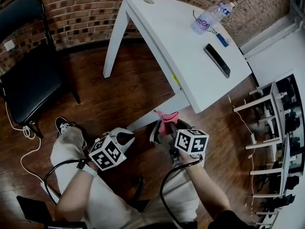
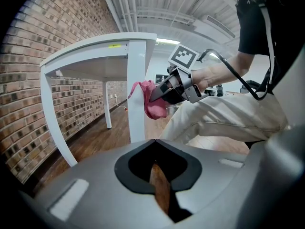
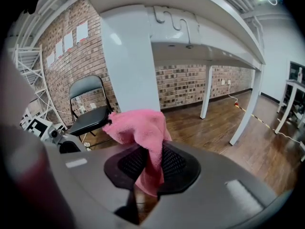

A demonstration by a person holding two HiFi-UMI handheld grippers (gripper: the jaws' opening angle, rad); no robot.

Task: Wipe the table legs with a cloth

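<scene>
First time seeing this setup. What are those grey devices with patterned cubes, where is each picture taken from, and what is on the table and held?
There is no robot. A person holds a grey two-jaw gripper in each hand, and the marker cubes are part of the grippers. The head view looks down from the person's head. The other two views ride on the grippers and look along their jaws. The right gripper is clamped on a pink fluffy cloth, held against the near white table leg. The left gripper is shut and empty. On the white table lie a clear plastic bottle, a flat black device and a small blue item.
</scene>
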